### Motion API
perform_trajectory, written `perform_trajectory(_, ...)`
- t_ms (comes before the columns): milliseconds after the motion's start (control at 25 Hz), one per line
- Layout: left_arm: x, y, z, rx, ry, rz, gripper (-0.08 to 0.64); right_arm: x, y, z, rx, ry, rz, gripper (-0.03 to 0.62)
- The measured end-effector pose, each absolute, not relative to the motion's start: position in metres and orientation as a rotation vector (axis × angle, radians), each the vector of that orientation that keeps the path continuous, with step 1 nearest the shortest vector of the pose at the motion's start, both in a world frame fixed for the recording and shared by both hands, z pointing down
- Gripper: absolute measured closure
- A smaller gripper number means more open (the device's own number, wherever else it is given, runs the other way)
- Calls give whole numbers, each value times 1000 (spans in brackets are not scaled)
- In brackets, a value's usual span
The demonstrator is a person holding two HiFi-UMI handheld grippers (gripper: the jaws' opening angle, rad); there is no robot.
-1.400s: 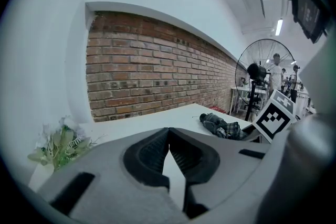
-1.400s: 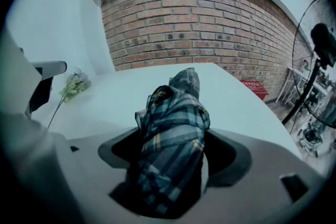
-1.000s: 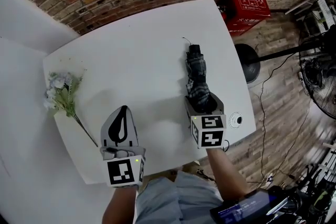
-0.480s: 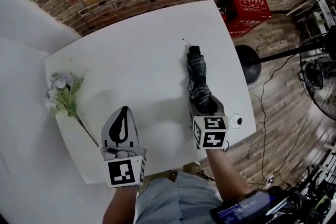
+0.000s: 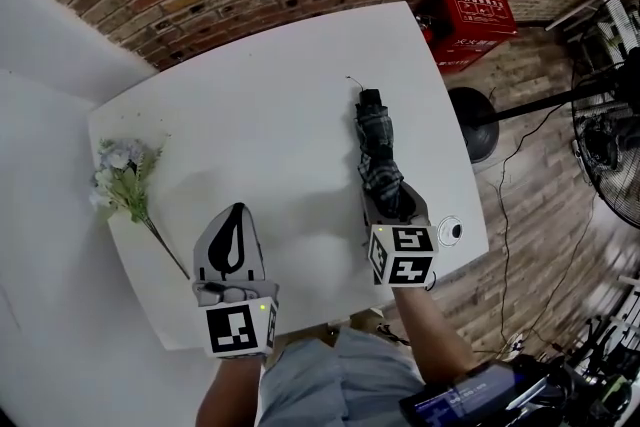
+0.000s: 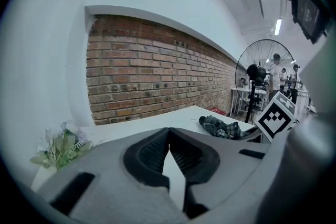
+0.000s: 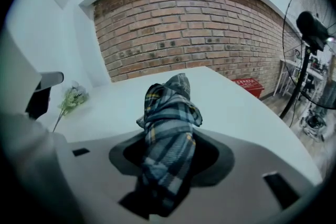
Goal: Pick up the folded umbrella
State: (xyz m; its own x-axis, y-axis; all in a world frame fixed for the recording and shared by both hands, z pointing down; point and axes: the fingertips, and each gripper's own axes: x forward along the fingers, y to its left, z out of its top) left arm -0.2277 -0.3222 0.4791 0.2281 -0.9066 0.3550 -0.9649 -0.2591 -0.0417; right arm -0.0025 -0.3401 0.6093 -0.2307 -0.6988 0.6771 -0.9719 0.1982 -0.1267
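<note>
The folded umbrella (image 5: 375, 150), dark plaid cloth, lies on the white table (image 5: 260, 105) at the right, pointing away from me. Its near end sits between the jaws of my right gripper (image 5: 390, 200), which are closing and press on the cloth. In the right gripper view the plaid bundle (image 7: 168, 123) fills the gap of that gripper (image 7: 169, 152). My left gripper (image 5: 236, 215) hovers over the table's near left part, shut with nothing in it. From the left gripper (image 6: 168, 132) the umbrella (image 6: 226, 127) shows far to the right.
A bunch of pale flowers (image 5: 122, 177) lies at the table's left edge. A small white round object (image 5: 450, 230) sits at the near right corner. Beyond the right edge stand a red box (image 5: 475, 15) and a floor fan (image 5: 610, 135). A brick wall runs behind.
The right gripper's jaws have narrowed round the near end of the umbrella, and the gripper has rolled slightly. The left gripper and the umbrella have kept their places.
</note>
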Motion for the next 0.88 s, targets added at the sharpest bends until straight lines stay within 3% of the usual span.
perform_trajectory(880,-211,-312,448,2368,-1811,420,552,5,-341,558,1624,-2129,662,396)
